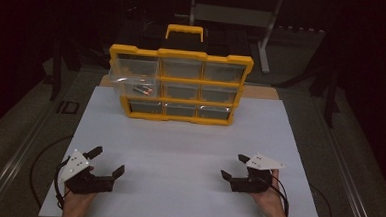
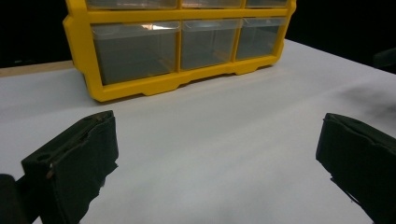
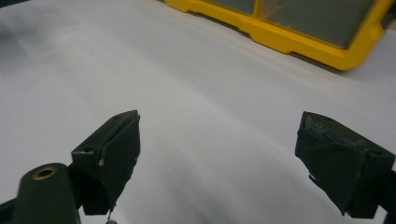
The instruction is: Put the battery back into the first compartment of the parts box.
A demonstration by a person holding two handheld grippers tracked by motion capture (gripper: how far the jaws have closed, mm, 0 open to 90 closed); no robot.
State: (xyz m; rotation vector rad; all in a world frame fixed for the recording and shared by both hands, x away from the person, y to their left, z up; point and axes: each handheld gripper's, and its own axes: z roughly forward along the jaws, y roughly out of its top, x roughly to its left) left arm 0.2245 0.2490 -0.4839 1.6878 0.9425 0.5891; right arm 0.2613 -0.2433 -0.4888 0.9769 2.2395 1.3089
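Note:
A yellow organizer cabinet (image 1: pixel 180 83) with a grid of clear drawers and a top handle stands at the back of the white table (image 1: pixel 178 153). Its middle-left drawer (image 1: pixel 133 84) is pulled out and holds a few small batteries (image 1: pixel 143 90). My left gripper (image 1: pixel 107 160) rests open near the front left corner, nothing between its jaws. My right gripper (image 1: pixel 232 165) rests open at the front right, also empty. In the left gripper view the cabinet's (image 2: pixel 177 44) bottom drawers lie ahead beyond my open left gripper (image 2: pixel 217 158). In the right gripper view my right gripper (image 3: pixel 219 158) stands open, the cabinet's corner (image 3: pixel 299 32) beyond.
Black cables (image 1: pixel 43 165) trail off the table's front corners. A metal stand (image 1: pixel 265 37) and dark floor lie behind the cabinet. A wooden strip (image 1: pixel 262 92) shows at the table's far edge.

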